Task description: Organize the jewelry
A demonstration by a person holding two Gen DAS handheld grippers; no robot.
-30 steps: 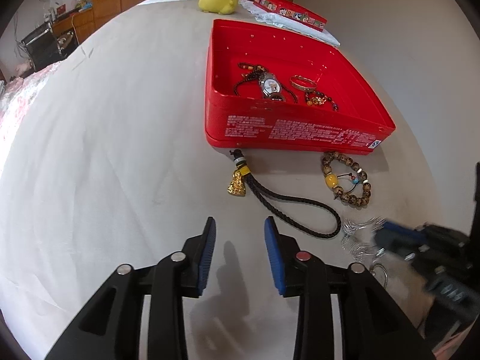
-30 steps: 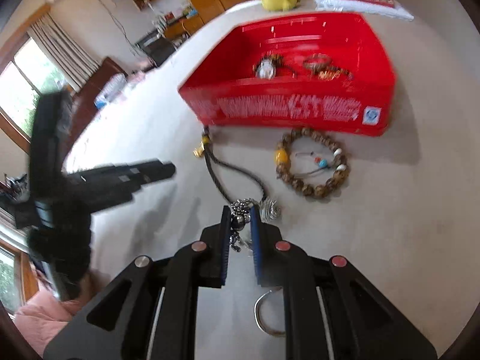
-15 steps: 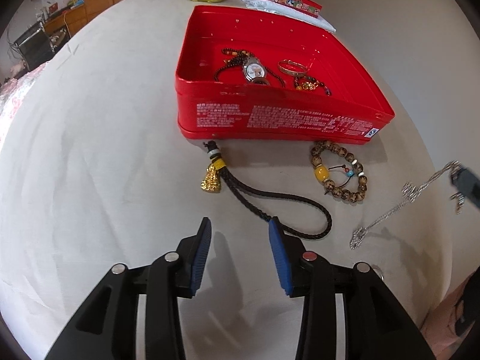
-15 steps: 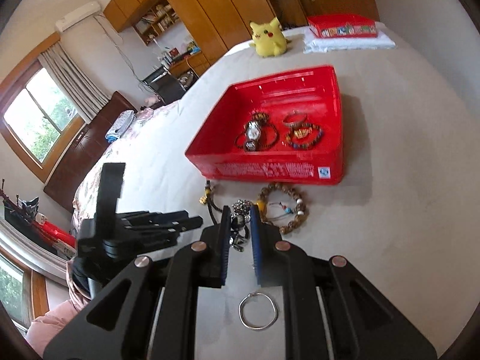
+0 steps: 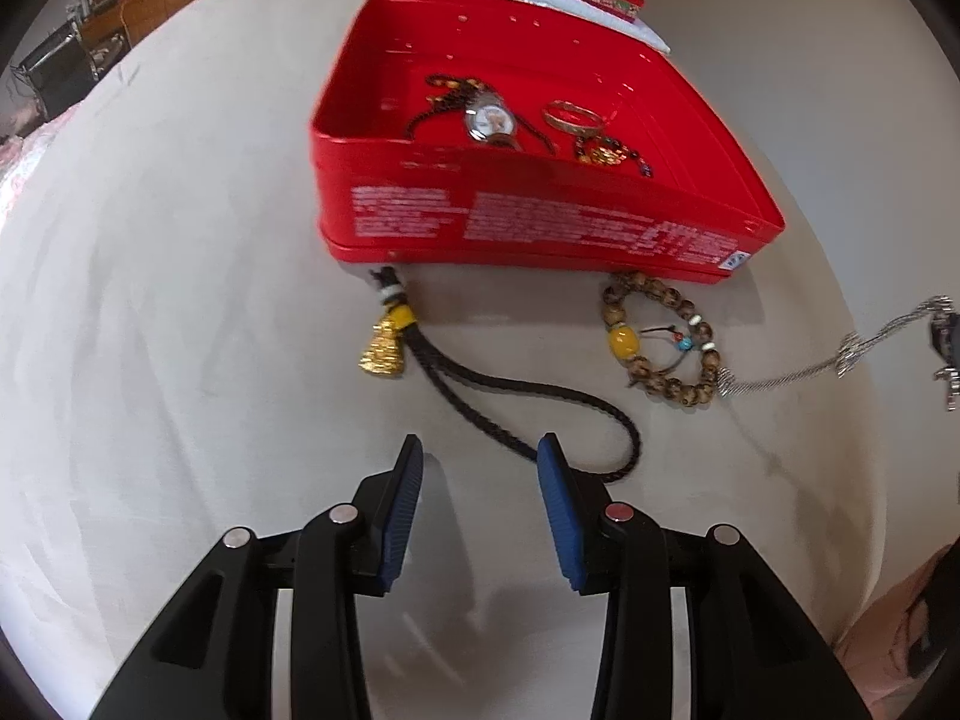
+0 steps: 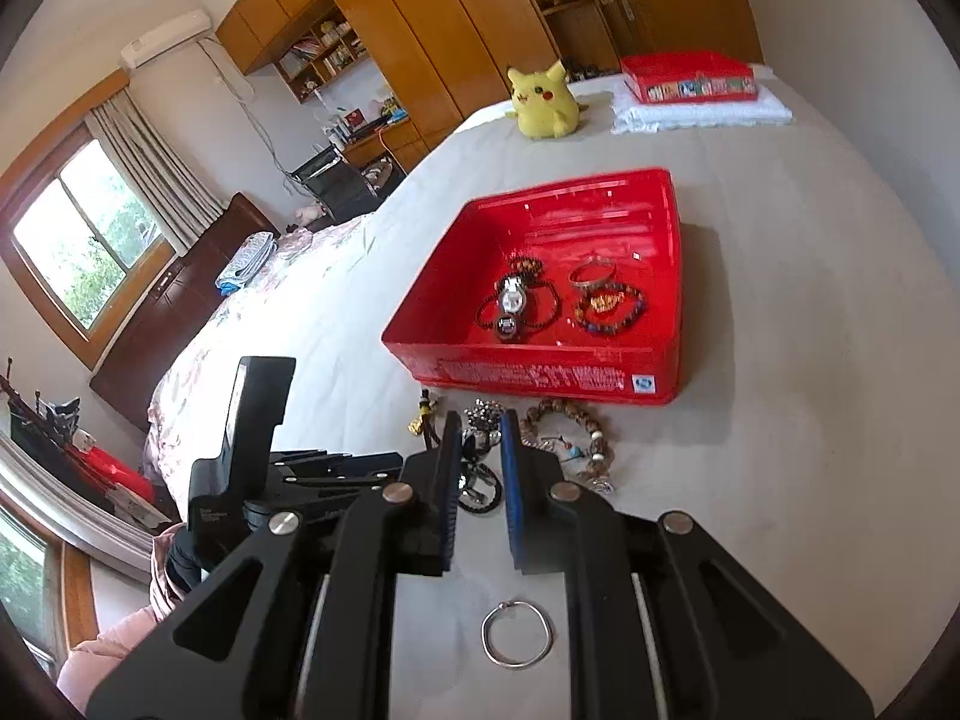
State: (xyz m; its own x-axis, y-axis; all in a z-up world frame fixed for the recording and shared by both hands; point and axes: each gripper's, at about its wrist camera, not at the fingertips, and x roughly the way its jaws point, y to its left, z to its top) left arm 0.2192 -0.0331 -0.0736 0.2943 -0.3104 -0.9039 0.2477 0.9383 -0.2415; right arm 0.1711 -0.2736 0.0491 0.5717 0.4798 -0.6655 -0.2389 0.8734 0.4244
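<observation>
The red tin box [image 5: 540, 222] lies ahead on the bed, holding a watch [image 5: 491, 121], a bangle [image 5: 573, 118] and beaded bracelets. In front of it lie a black braided cord with a gold charm [image 5: 384, 351] and a wooden bead bracelet [image 5: 660, 381]. My left gripper [image 5: 480, 456] hovers open over the sheet, its right fingertip beside the cord's loop, nothing between its fingers. My right gripper [image 6: 481, 426] is shut on a silver chain [image 6: 483, 414]. In the left wrist view the silver chain [image 5: 798, 375] stretches from the right edge down to the wooden bracelet.
A thin silver ring [image 6: 517, 633] lies on the sheet below my right gripper. A yellow plush toy [image 6: 543, 99] and a second red box [image 6: 690, 81] on a folded white cloth sit at the far end. The bed drops off at the left towards a window.
My right gripper rose with the silver chain, which left the sheet and now hangs stretched out. My left gripper moved closer to the braided cord and the box.
</observation>
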